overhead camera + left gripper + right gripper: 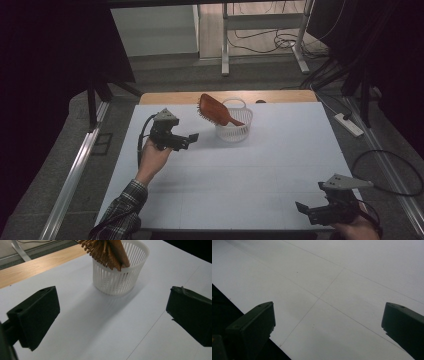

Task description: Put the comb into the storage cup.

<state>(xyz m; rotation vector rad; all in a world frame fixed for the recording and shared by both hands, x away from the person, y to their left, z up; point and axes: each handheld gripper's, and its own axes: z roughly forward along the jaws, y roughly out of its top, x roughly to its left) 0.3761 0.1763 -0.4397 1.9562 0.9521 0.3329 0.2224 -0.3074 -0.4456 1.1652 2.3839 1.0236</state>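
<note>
In the high view, the left hand-held gripper (192, 137) hovers left of centre with its jaws spread and empty, aimed at the white slatted basket (234, 125) at upper centre of the white worktop (250, 175). A wooden hairbrush (216, 111) leans in the basket, handle down, bristle head jutting over the rim to the upper left. The right hand-held gripper (302, 207) waits at the lower right, also wide open and empty.

The left gripper view shows what the high view blurs: the brush's wooden pins (105, 252) at upper centre, resting on the basket rim (120, 270). Any approach is probably best kept level, so that the light basket does not tip.

The right gripper view shows bare worktop (337, 290) between parted jaws.
</note>
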